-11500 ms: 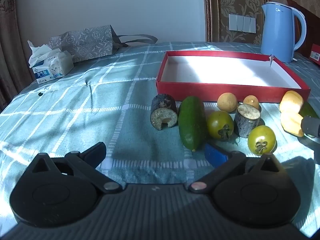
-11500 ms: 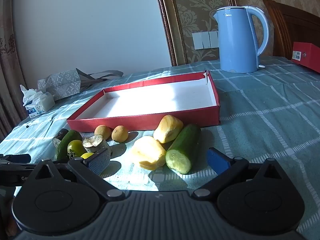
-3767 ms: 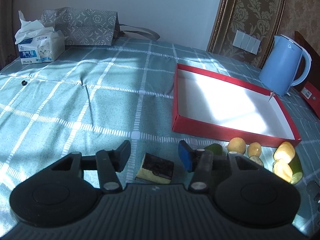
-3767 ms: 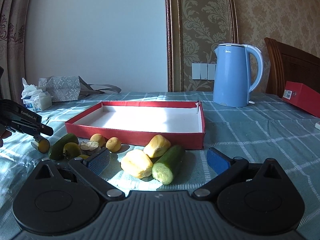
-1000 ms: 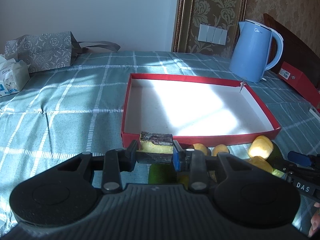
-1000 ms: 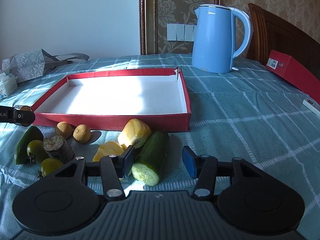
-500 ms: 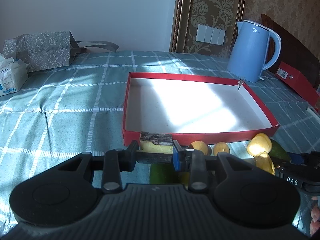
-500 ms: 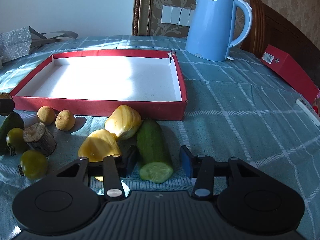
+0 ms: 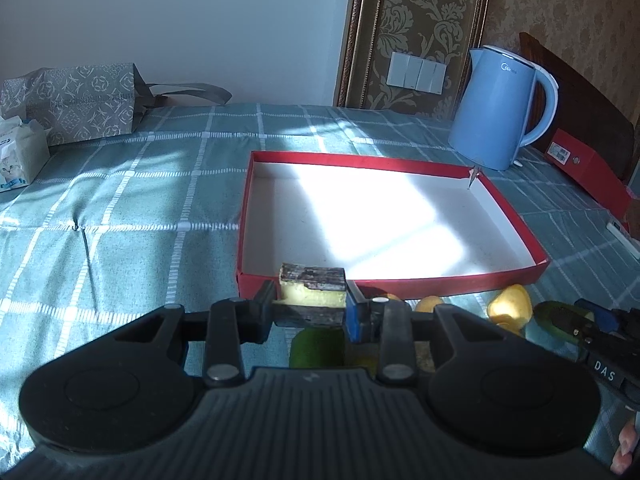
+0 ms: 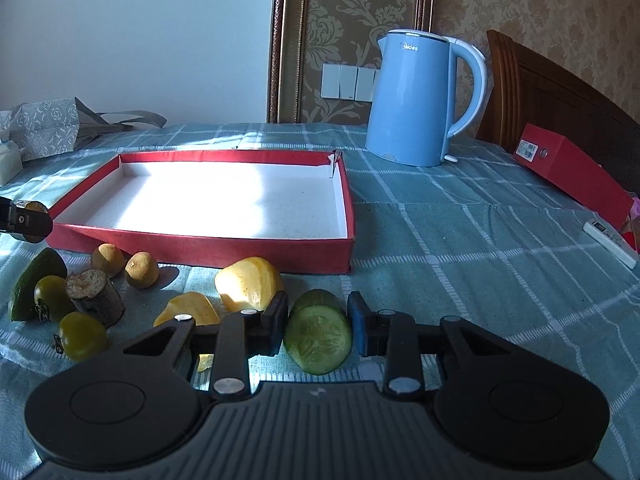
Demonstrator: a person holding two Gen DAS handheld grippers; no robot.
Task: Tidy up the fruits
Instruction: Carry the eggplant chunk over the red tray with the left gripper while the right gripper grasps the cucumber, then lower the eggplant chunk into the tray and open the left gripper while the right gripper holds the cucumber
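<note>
My left gripper point(image 9: 310, 312) is shut on a dark-barked chunk with pale yellow flesh point(image 9: 312, 286), held just in front of the near wall of the red tray point(image 9: 400, 282). The tray's white floor is bare. My right gripper point(image 10: 318, 316) is closing on a cut cucumber piece point(image 10: 318, 338); both pads touch its sides, cut face toward me. On the cloth to its left lie two yellow peeled pieces point(image 10: 248, 282), two green tomatoes point(image 10: 82, 336), a bark-covered stump point(image 10: 94, 294), two small brown fruits point(image 10: 141, 270) and a dark green fruit point(image 10: 32, 280).
A blue kettle point(image 10: 416, 96) stands behind the tray's far right corner. A red box point(image 10: 572, 168) and a white remote point(image 10: 610, 236) lie at the right. A grey bag point(image 9: 72, 100) and a tissue box point(image 9: 16, 156) sit far left on the checked cloth.
The right gripper's jaws have drawn in from wide apart onto the cucumber piece. The left gripper has kept still with its chunk.
</note>
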